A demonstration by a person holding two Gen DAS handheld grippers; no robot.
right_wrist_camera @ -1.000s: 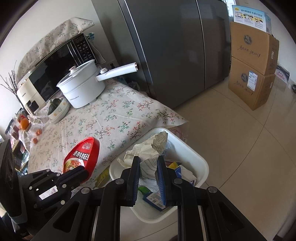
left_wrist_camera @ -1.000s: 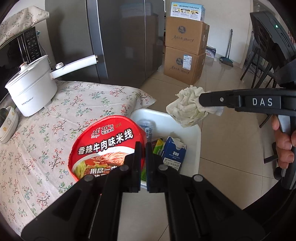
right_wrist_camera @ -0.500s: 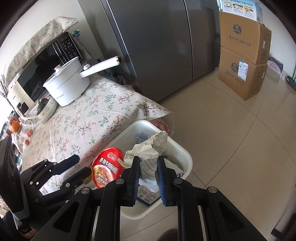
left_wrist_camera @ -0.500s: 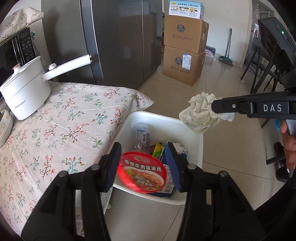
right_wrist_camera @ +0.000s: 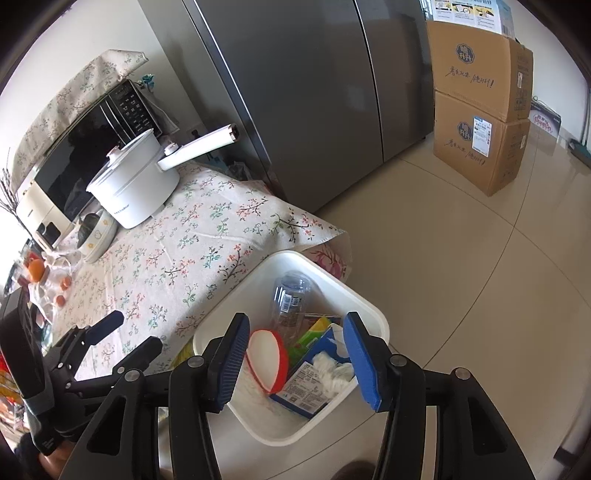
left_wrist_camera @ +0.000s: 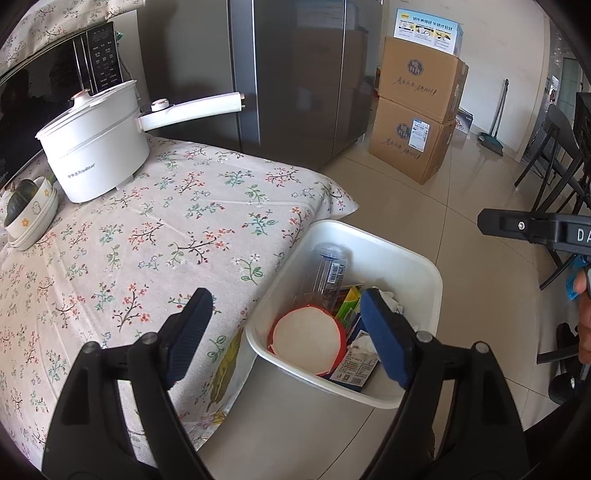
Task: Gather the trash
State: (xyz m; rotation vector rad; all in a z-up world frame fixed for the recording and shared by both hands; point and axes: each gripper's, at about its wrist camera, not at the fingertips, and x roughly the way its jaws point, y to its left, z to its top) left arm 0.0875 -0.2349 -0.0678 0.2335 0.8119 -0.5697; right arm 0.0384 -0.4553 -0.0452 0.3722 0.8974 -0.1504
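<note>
Both the left claw and the right claw are spread wide and empty above the white bin. Inside lie the light, crushable noodle cup, best pinched at its rim, and soft tissue.

A white electric pot with a long handle stands on the floral tablecloth near the table's back edge. Just beside it sit stacked bowls holding something dark. Behind the pot is a black microwave draped with a floral cover, and a grey refrigerator rises beside the table. On the tiled floor, 2 cardboard boxes are stacked against the wall, with a smaller printed box on top. A broom leans further along the wall, and dark chairs stand at the right. Oranges lie at the table's far end.
</note>
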